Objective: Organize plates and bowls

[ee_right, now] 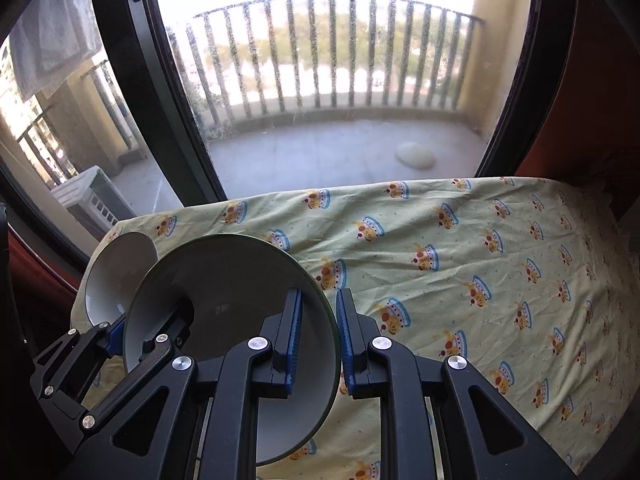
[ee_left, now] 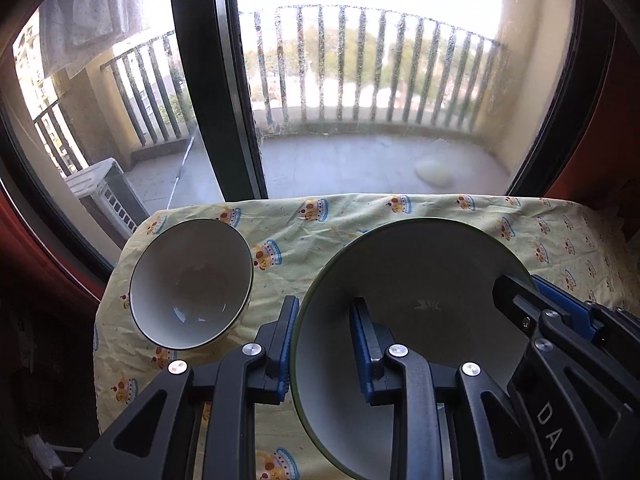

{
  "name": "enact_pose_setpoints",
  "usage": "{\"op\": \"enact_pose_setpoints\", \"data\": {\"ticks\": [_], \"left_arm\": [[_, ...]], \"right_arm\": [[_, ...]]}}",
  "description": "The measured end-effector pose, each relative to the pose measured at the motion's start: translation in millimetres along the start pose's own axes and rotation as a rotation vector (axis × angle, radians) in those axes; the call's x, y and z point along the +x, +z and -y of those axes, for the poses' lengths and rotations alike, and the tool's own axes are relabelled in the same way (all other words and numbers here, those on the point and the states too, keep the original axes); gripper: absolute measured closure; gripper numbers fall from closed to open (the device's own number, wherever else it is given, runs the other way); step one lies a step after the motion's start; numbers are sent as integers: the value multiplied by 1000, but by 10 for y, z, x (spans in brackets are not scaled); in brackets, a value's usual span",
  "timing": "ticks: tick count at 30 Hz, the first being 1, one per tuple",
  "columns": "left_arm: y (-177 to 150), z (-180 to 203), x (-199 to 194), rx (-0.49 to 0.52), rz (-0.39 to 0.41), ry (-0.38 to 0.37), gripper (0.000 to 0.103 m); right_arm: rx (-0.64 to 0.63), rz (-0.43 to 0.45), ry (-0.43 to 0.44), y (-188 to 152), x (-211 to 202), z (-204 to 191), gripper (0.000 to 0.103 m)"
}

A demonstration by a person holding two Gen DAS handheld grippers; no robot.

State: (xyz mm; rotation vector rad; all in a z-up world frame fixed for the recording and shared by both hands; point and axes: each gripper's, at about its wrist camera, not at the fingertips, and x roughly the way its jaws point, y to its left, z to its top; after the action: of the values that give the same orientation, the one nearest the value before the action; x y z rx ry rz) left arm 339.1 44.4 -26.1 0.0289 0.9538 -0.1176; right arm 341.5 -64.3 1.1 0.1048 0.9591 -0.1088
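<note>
A large white plate (ee_left: 416,280) with a dark green rim is held between both grippers above the table. My left gripper (ee_left: 326,344) straddles the plate's left rim, one blue pad outside and one inside. My right gripper (ee_right: 318,336) straddles the plate's (ee_right: 228,292) right rim the same way. The right gripper's fingers (ee_left: 560,312) show at the plate's far edge in the left wrist view. A white bowl (ee_left: 192,284) stands on the cloth to the left of the plate; it also shows in the right wrist view (ee_right: 116,276), partly hidden behind the plate.
The table is covered with a yellow cloth (ee_right: 460,272) printed with cartoon crowns. Behind it is a big window with a black frame (ee_left: 216,80), a balcony railing (ee_left: 360,60) and an outdoor unit (ee_left: 104,196).
</note>
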Motion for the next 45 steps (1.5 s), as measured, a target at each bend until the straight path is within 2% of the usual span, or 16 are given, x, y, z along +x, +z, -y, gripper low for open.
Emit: {"op": "enact_pose_setpoints", "data": {"ticks": [9,14,28,37,45], "left_arm": [[-222,176,-393,41,17,-25,79],[-366,382,-548,65,13,-10,79],[-704,1115,-899,-12,6,90,78],[-958,1620,-997,-57,5,119,78],[-1181,1869,-969,-84,-21,116,78]], "right_arm": [[37,26,-24,-261,-462,169,82],[53,21,-13,-429,-609,372,82],[-13,14,78,-710,-929,1114,82],[-84,9,109,-859,-1033,1623,82],[-108,-12,110,-1048,-1021,1933,82]]}}
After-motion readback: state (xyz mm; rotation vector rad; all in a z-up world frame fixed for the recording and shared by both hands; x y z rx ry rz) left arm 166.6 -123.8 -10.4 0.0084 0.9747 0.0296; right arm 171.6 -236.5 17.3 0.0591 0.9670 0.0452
